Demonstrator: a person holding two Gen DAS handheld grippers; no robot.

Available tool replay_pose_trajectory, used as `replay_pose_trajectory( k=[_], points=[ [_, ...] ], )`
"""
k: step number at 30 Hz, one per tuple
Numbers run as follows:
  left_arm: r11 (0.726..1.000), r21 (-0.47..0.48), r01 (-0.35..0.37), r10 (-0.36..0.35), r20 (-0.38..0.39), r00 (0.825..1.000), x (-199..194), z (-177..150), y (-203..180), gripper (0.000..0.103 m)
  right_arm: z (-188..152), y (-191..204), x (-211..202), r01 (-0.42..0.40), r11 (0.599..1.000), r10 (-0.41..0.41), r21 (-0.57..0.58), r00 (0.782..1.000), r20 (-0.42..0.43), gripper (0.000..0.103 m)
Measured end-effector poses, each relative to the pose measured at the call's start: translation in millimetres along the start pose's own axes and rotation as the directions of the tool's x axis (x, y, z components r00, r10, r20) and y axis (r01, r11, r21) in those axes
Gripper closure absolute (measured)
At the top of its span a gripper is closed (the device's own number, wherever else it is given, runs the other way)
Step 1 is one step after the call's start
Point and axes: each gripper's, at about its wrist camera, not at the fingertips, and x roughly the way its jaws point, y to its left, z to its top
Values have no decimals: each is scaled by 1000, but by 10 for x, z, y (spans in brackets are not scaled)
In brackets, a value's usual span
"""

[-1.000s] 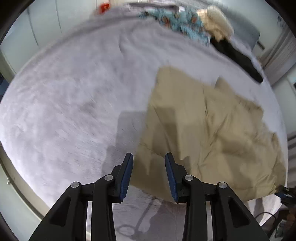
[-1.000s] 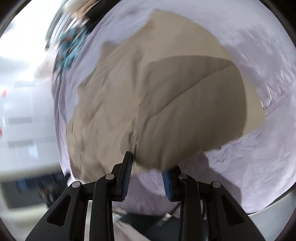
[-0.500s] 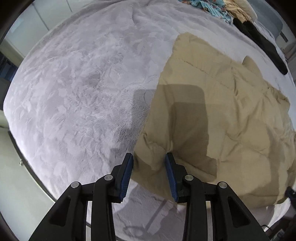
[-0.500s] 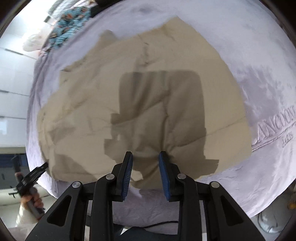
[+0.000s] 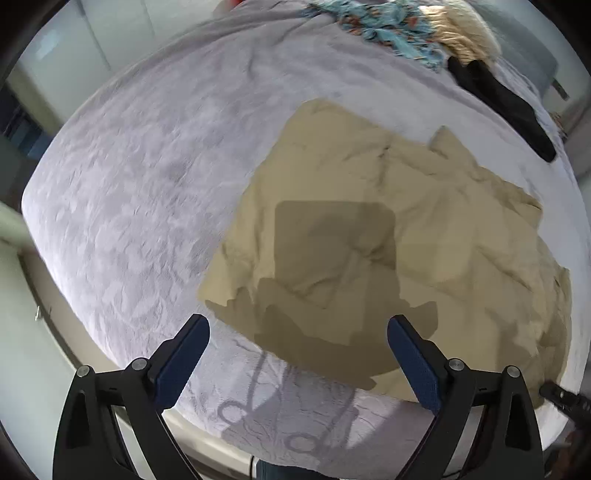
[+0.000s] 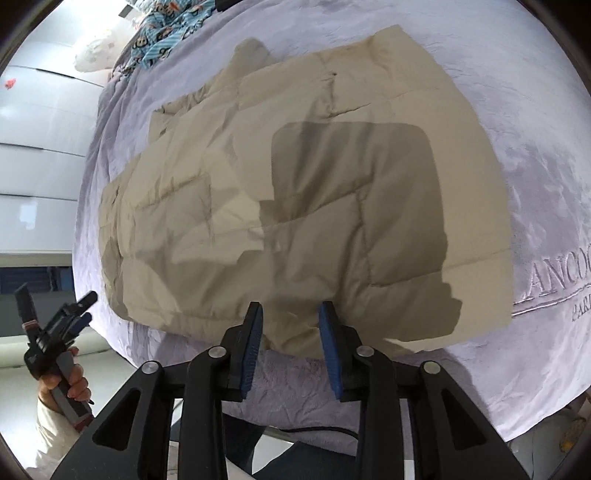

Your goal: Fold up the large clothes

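Beneath both claws spreads a bed (image 5: 122, 206) covered with a pale lilac plush blanket (image 6: 535, 206), embroidered lettering showing on it to the right of the right claw. White cupboard fronts (image 6: 33, 147) stand off to that claw's left.

Ahead of the right claw (image 6: 290, 347) lies the tan quilted jacket (image 6: 314, 192), spread nearly flat, its near hem just in front of the fingertips. That claw's jaws stand a little apart with nothing between them; the cloth appears just beyond the blue pads, though I cannot tell whether they touch it. The left claw (image 5: 298, 363) hangs with its jaws spread wide and nothing held, the jacket (image 5: 388, 240) crumpled ahead and to its right, square shadows falling across the fabric.

Far ahead of the left claw, a heap of other clothes sits near the bed's far end: a blue patterned garment (image 5: 388, 26), a cream one (image 5: 465, 33) beside it, and a black piece (image 5: 502, 103) trailing down toward the jacket without reaching it.

Left of the left claw the blanket lies bare out to the bed's rounded edge. In the right claw's view, the left claw (image 6: 62, 325) shows low at the left, gripped in the person's hand (image 6: 70, 384), off the bed's edge.
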Motion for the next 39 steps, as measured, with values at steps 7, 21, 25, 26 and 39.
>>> replay_pose_trajectory(
  k=[7,21,25,26,39],
  points=[
    [990,141,-13,14,-8,1000,45,357,105,5,66,419,110,-21,999,19,29,998,56,56],
    [955,286,76,-62,-59,996,379,1057,524,5,97,1435,645,42,994,-48,96,997,58,22],
    [954,291,75,-56,-72,996,490,1076,531,5,121,1509,639,66,995,-72,72,994,78,0],
    [956,283,78,-59,-75,995,504,1076,539,5,127,1524,640,69,996,-74,63,993,90,0],
    [953,276,122,-95,-109,989,784,1114,551,5,224,1640,810,151,988,-152,17,985,77,0]
  ],
)
